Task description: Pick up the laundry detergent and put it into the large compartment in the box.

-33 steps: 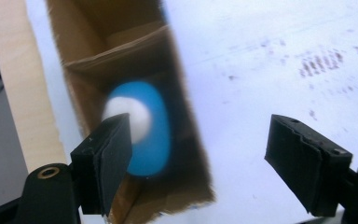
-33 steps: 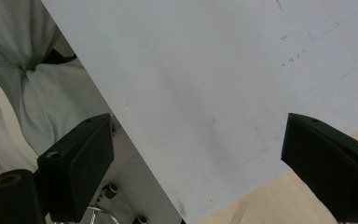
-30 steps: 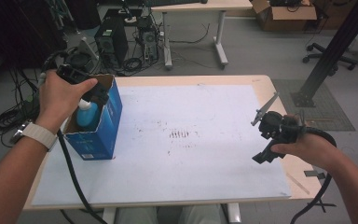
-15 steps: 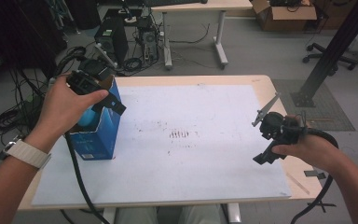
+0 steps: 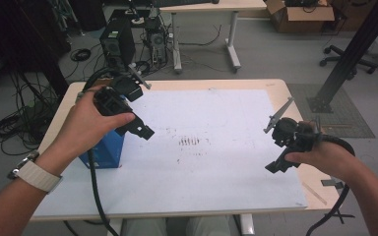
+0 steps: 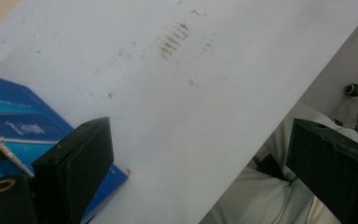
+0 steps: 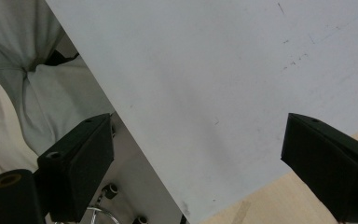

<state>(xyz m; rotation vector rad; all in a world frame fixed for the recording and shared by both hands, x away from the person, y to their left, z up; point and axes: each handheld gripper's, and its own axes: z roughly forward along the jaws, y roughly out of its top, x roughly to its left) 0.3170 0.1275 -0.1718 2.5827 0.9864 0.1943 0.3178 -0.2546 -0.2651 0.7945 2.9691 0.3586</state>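
Observation:
A blue box [image 5: 106, 150] stands near the left edge of the white sheet [image 5: 211, 167] that covers the table; my left hand hides its top. In the left gripper view the blue box [image 6: 14, 116] lies at the lower left, beside one jaw. My left gripper [image 5: 138, 110] hovers just right of the box. Its jaws have just been opening and now stand open with nothing between them, over bare sheet [image 6: 200, 172]. My right gripper [image 5: 274, 145] is held open above the sheet's right edge, with nothing between its jaws in the right gripper view [image 7: 200, 168].
Dark smudges [image 5: 191, 141] mark the middle of the sheet. The wooden table edge [image 5: 295, 113] shows at the right. Computer towers [image 5: 115, 44] and cables lie on the floor behind, a black post [image 5: 347, 59] stands at the right, and a cardboard box [image 5: 300, 10] sits far back.
My left gripper has lifted off the top of the blue box and moved right, over the sheet, with its jaws spreading. The right hand has stayed put.

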